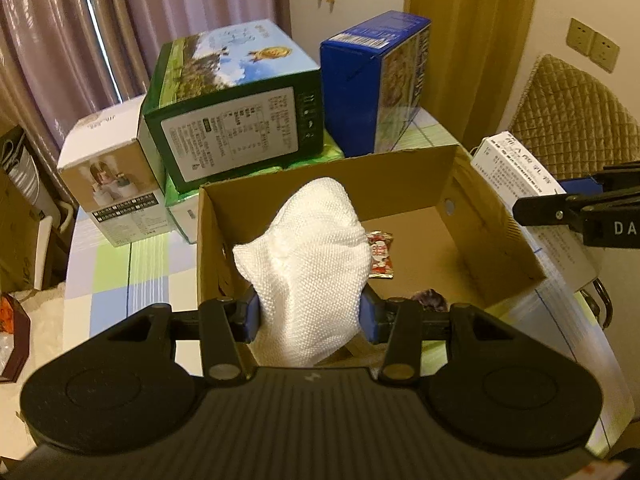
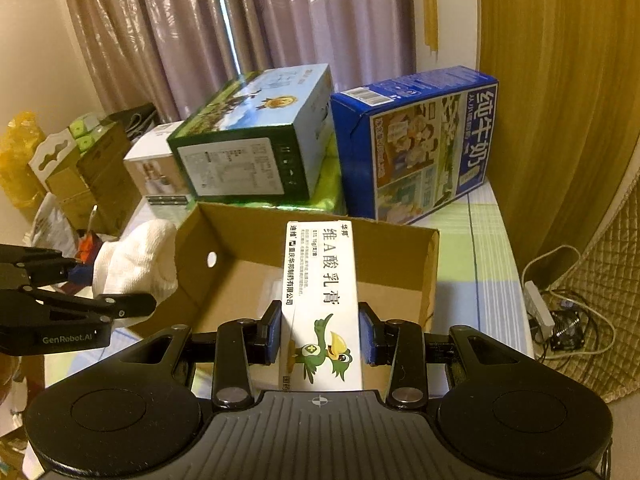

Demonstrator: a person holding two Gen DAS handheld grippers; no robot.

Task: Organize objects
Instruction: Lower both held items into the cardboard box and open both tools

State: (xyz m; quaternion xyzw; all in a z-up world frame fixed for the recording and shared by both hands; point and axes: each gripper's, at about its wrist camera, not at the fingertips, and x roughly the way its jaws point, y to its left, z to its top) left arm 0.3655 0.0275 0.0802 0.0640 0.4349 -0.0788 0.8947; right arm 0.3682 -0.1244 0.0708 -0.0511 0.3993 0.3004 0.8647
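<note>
The left gripper [image 1: 310, 316] clamped one white knitted sock [image 1: 308, 264] over one open brown cardboard box [image 1: 496, 216] that held one red sweet wrapper [image 1: 380, 254]. The right gripper [image 2: 320, 338] pinched one white ointment carton [image 2: 320, 292] above that box. Three printed cartons stood behind on the checked tablecloth [image 1: 116, 264], before mauve curtains [image 2: 280, 20].

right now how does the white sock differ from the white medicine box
The white sock is soft, knitted and plain; the white medicine box is rigid, flat-sided and printed with text and a green cartoon bird. The sock is clamped in the left hand-held gripper, the box in the right hand-held gripper. Both are white and held at the open cardboard box.
</note>
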